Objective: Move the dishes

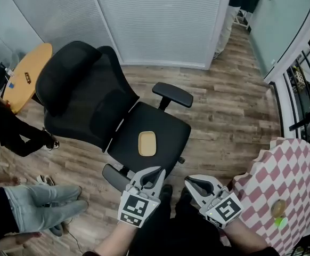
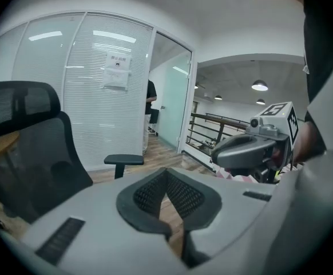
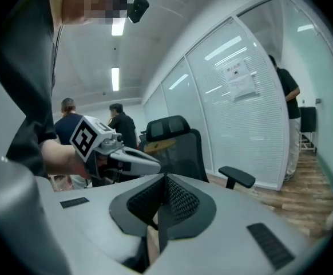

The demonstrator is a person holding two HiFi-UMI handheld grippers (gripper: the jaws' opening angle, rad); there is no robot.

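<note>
A small tan dish (image 1: 147,143) with rounded corners lies on the seat of a black office chair (image 1: 91,97). At the right stands a table with a pink-and-white checked cloth (image 1: 283,180); a small brownish object (image 1: 277,208) with something green beside it rests on the cloth. My left gripper (image 1: 156,172) (image 2: 167,175) is held low, just short of the seat's front edge, shut and empty. Beside it, my right gripper (image 1: 190,182) (image 3: 165,180) hangs between chair and table, also shut and empty. Neither touches a dish.
A seated person's legs (image 1: 35,201) and another person's dark sleeve (image 1: 11,132) are at the left. A round orange table (image 1: 30,73) stands behind the chair. A glass wall with blinds (image 1: 160,20) closes the back, and a black railing (image 1: 304,100) runs behind the checked table.
</note>
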